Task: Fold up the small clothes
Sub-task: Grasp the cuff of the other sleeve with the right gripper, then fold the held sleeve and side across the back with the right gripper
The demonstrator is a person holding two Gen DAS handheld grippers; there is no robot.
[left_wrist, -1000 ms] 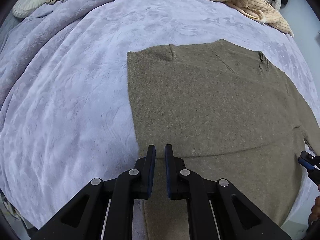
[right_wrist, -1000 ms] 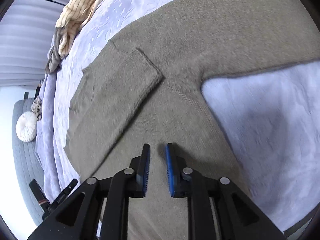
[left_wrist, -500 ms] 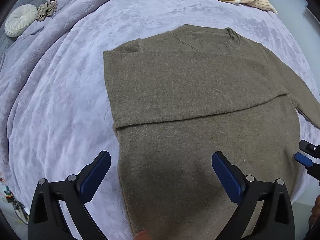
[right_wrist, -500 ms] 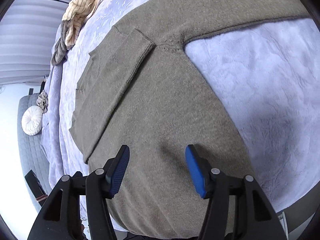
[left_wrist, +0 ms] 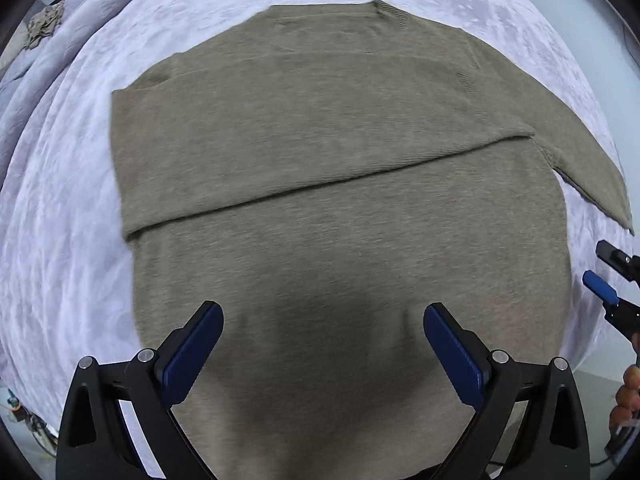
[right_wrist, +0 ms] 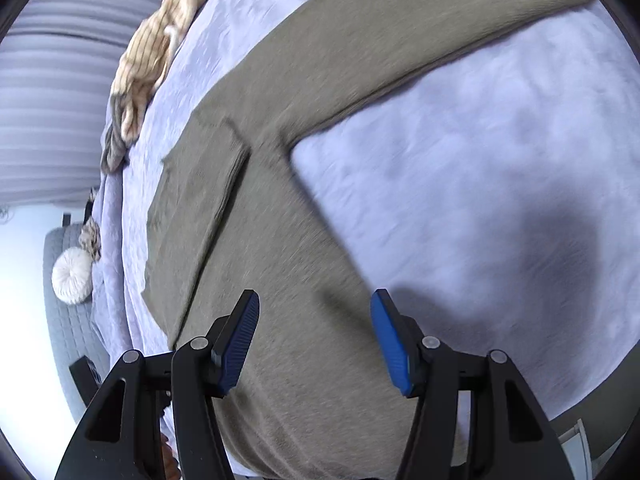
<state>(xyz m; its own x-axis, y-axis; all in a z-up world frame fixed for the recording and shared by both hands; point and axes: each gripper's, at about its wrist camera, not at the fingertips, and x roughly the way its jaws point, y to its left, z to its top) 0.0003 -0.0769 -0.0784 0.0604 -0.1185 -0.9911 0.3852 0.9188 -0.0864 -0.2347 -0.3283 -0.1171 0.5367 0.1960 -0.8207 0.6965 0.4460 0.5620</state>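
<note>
Left wrist view shows the olive sweater (left_wrist: 344,216) lying flat on the bedspread (left_wrist: 60,240), one sleeve folded across toward 3 o'clock, so the left gripper (left_wrist: 320,356) hangs wide and empty and the right gripper (right_wrist: 312,340) part-open and empty, both seemingly released to regrip.

The sweater's (left_wrist: 340,160) hem runs off the left wrist view's bottom edge. Its knit blurs (motion smear) in the right wrist view. The striped garment (right_wrist: 148,52) is cropped.

Around the sweater (left_wrist: 320,168) the bedspread (left_wrist: 72,208) lies bare on its left side and past its collar; in the right wrist view, bare cover also fills the angle under its outstretched sleeve. The only clutter, a striped garment (right_wrist: 152,60) and a round cushion (right_wrist: 72,276), sits well apart from the sweater.
</note>
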